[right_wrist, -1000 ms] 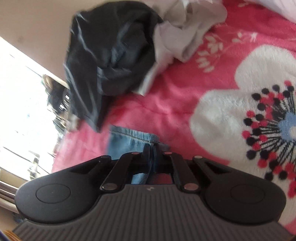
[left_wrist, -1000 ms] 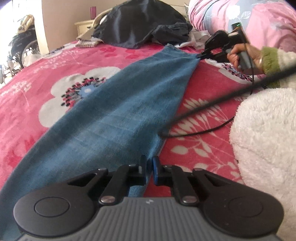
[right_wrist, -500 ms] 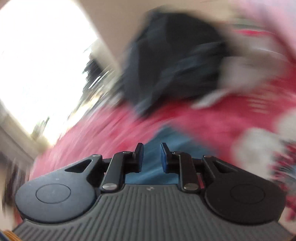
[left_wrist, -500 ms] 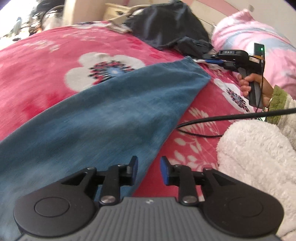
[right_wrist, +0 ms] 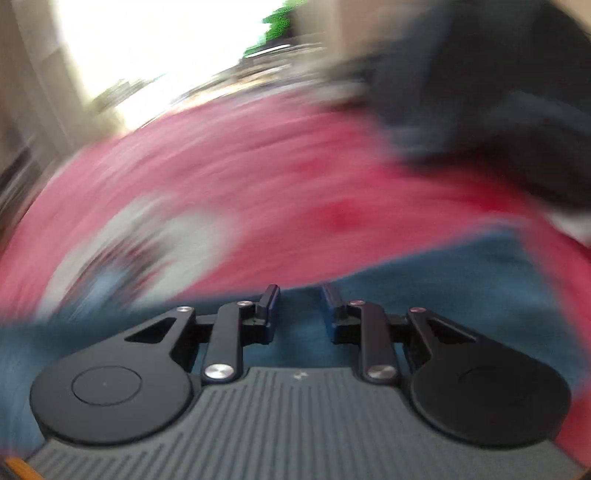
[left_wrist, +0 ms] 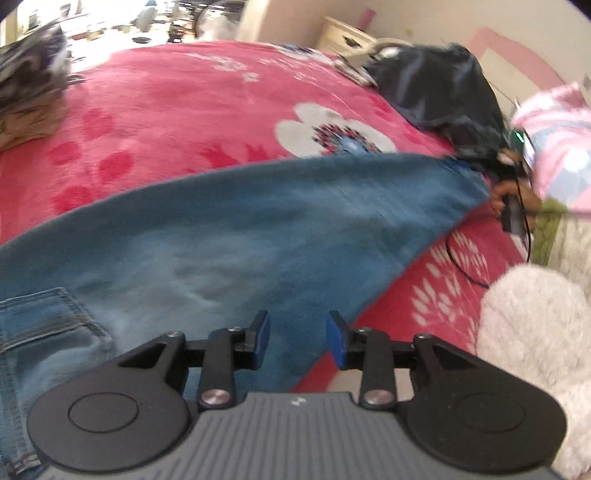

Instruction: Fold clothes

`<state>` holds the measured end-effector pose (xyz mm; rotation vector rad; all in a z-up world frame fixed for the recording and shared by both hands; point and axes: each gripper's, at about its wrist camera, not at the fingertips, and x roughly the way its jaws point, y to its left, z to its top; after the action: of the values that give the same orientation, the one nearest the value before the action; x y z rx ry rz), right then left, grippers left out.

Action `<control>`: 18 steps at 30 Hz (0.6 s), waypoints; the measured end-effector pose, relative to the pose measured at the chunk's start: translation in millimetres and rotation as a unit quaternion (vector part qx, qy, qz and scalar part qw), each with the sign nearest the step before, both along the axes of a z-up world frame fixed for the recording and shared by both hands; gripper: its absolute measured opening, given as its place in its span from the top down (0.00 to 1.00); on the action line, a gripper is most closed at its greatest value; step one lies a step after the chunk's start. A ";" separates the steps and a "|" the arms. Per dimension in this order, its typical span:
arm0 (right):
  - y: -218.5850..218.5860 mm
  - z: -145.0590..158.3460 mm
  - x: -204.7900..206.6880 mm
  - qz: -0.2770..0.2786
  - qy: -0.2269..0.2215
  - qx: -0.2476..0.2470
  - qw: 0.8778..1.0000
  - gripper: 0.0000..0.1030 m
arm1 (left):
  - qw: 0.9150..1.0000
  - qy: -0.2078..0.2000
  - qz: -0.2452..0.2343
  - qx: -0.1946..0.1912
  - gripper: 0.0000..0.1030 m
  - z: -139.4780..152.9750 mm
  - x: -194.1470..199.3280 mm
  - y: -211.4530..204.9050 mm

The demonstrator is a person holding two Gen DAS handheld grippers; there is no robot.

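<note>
Left claw [left_wrist: 297, 339] gapes over the jeans [left_wrist: 258, 229]; right claw [right_wrist: 298, 306] likewise apart, empty.

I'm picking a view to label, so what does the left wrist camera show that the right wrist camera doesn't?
Left only: the jeans pocket, the white flower on the blanket, the nightstand, a fluffy white sleeve, and the right tool in a hand at the jeans' far end.

Right only: a bright window; the rest is motion blur.

Both: the jeans, the red blanket, the dark clothes pile, and each camera's own open tool; left tool.
</note>
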<state>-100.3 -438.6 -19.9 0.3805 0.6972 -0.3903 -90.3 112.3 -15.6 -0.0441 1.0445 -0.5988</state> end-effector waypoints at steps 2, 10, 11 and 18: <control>-34.2 3.1 -25.5 -0.109 -0.004 0.011 0.994 0.78 | 1.000 0.003 0.025 -0.012 0.64 -0.1 10.0 5.5; -39.6 3.1 -142.9 -0.211 -0.145 0.240 0.936 0.55 | 0.992 0.015 0.127 0.001 0.60 -17.8 57.5 -6.3; -35.7 -1.4 -153.2 -0.222 -0.145 0.261 0.928 0.54 | 0.990 0.014 0.140 0.007 0.60 -20.1 61.7 -7.1; -17.6 -32.9 -150.6 -0.215 -0.128 0.316 0.915 0.46 | 0.981 0.025 0.188 0.036 0.59 -37.2 74.6 -10.4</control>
<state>-250.9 -456.1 -52.8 1.1934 0.4610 -0.5134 -15.7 101.9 -52.8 -0.1894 1.0720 -0.2180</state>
